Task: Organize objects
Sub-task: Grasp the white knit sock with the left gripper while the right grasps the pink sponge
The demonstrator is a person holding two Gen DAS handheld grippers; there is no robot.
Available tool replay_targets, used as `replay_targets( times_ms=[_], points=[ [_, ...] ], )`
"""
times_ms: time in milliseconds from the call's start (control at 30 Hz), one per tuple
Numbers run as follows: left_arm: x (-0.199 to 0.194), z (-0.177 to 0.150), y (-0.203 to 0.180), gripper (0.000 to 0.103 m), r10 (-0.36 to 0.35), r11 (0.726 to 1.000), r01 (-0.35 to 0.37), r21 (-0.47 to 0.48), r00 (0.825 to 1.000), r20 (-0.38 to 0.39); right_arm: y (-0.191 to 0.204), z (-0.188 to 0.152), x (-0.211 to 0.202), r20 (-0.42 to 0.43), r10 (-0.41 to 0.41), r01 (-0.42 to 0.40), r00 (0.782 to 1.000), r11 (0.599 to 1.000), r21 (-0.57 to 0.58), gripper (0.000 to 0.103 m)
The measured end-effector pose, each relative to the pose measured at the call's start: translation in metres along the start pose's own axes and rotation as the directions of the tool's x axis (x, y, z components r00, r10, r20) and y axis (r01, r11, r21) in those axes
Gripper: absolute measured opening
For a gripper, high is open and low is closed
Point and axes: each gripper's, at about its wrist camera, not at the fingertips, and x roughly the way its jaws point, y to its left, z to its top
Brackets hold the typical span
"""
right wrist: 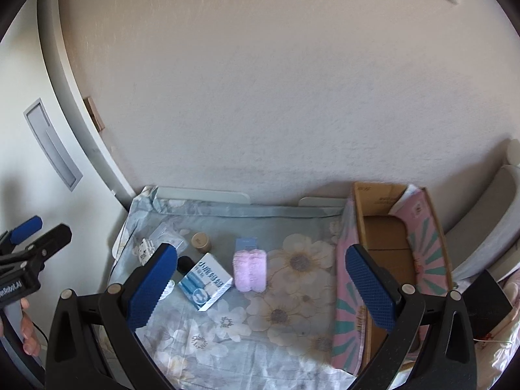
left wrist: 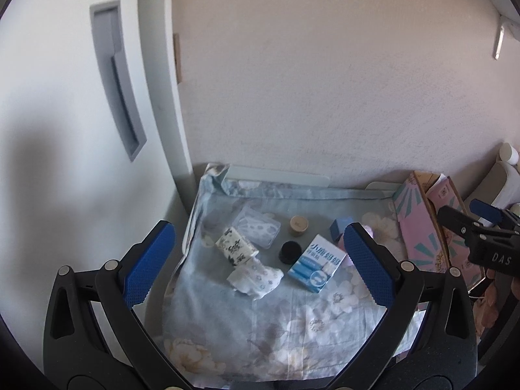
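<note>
Both tongs, left tongs [left wrist: 256,260] and right tongs [right wrist: 260,282], gape wide and empty; go for the pink fluffy pad [right wrist: 250,269], lying just left of the cardboard box [right wrist: 383,247], squeezing gently.

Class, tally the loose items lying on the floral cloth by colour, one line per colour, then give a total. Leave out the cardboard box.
Blue: 2 (blue-and-white carton, small blue box)
Pink: 1 (fluffy pad)
Black: 1 (round cap)
Tan: 1 (cylinder)
White patterned: 2 (roll, sock)
Clear: 1 (case)
Total: 8
</note>
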Motion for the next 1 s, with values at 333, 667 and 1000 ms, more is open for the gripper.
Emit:
replay_targets(
  times_ms=[333, 667, 1000],
  points=[
    [0.058, -0.048, 0.023, 0.103, -0.015, 0.998, 0.009, -0.055, 0.994, -0.104, 0.013, -0.008, 0.064, -0.074, 0.012, -0.012, 0.997, 1.000, 0.003, 0.103],
    [0.123, -0.094, 0.022, 0.103, -0.046, 0.994, 0.029, -0.101, 0.984, -0.172, 0.008, -0.035, 0.129, -0.134, 0.002, -0.001, 0.991, 1.000, 0.010, 0.100],
    [0.164, -0.107, 0.023, 0.100, -0.029, 0.994, 0.008, -0.111, 0.981, -0.190, 0.002, -0.046, 0.175, -0.163, 0.017, -0.012, 0.986, 0.999, 0.029, 0.089]
  ],
)
